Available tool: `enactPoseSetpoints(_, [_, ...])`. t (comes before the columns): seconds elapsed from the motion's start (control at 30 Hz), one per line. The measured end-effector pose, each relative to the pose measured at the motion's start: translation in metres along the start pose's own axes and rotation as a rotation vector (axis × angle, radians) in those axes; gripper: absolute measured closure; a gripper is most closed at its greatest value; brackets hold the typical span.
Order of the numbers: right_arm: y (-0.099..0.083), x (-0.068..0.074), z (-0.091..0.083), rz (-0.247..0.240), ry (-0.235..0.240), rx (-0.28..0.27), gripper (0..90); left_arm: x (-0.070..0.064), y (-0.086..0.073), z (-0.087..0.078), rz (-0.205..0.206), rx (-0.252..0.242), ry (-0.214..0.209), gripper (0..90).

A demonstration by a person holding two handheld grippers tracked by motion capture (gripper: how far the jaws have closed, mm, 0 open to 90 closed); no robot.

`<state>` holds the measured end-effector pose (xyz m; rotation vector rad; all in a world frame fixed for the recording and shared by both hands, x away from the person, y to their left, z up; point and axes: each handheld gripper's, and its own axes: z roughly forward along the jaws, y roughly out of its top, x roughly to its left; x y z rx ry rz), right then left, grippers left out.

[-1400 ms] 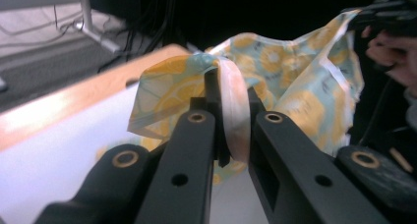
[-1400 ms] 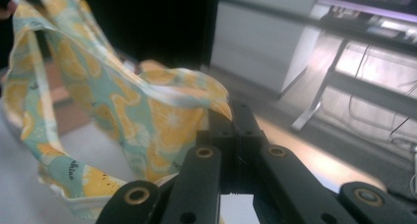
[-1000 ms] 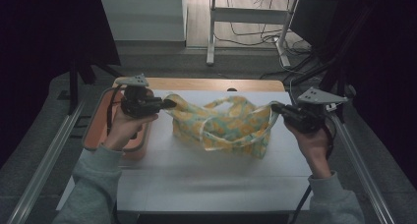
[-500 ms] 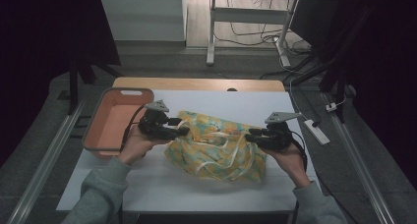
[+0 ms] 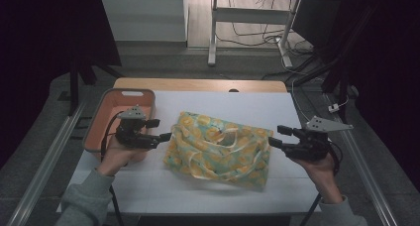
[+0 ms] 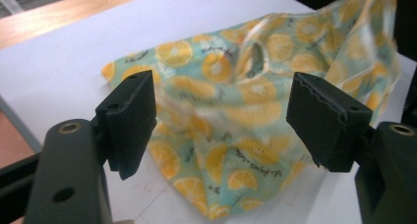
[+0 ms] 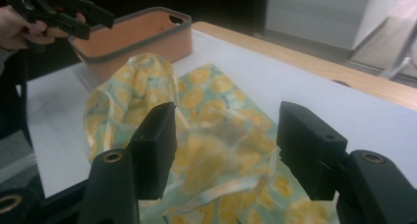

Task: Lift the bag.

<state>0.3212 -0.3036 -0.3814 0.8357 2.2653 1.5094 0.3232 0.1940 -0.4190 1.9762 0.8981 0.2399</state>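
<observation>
Orange-print cloth bag (image 5: 220, 149), crumpled flat

The bag (image 5: 220, 149) is soft cloth, pale green printed with orange slices, with pale straps lying loose across it. It lies rumpled and mostly flat on the white bench (image 5: 237, 104), near its middle, one end puffed up.

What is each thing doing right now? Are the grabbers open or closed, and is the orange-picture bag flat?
Left hand-held gripper: open, jaws apart, holding nothing.
Right hand-held gripper: open, jaws apart, holding nothing.
Fabric bag: lying rumpled on the white table, not flat, between the two grippers.
Orange bin: upright on the table's left side; nothing seen inside.
</observation>
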Motion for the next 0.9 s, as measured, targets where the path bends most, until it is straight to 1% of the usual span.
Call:
enactPoseSetpoints(0.1, [-0.005, 0.0, -0.005, -0.002, -0.028, 0.018, 39.8, 0.002, 0.0, -0.001, -0.009, -0.007, 0.006, 27.0])
enactPoseSetpoints(0.2, [-0.013, -0.003, 0.002, -0.014, -0.081, 0.068, 39.5, 0.003, -0.002, -0.002, -0.005, 0.002, 0.03, 27.0])
enactPoseSetpoints(0.3, [-0.023, -0.01, 0.011, -0.009, -0.113, 0.104, 39.5, 0.005, -0.006, -0.002, -0.009, 0.016, 0.054, 27.1])
enactPoseSetpoints(0.37, [-0.029, -0.014, 0.017, -0.005, -0.125, 0.126, 39.8, 0.006, -0.01, -0.003, -0.011, 0.025, 0.066, 27.2])
enactPoseSetpoints(0.43, [-0.034, -0.016, 0.022, -0.013, -0.137, 0.145, 39.9, 0.007, -0.013, -0.004, -0.011, 0.031, 0.081, 27.3])
enactPoseSetpoints(0.5, [-0.038, -0.017, 0.024, -0.018, -0.14, 0.158, 40.1, 0.008, -0.017, -0.006, -0.014, 0.034, 0.086, 27.4])
enactPoseSetpoints(0.6, [-0.038, -0.017, 0.025, -0.022, -0.148, 0.157, 40.2, 0.007, -0.021, -0.008, -0.02, 0.039, 0.095, 27.4])
enactPoseSetpoints(0.73, [-0.037, -0.016, 0.022, -0.029, -0.149, 0.141, 40.6, 0.004, -0.025, -0.008, -0.007, 0.052, 0.102, 27.5])
enactPoseSetpoints(0.9, [-0.04, -0.019, 0.021, -0.023, -0.151, 0.142, 40.6, 0.003, -0.029, -0.008, -0.005, 0.056, 0.104, 27.4])
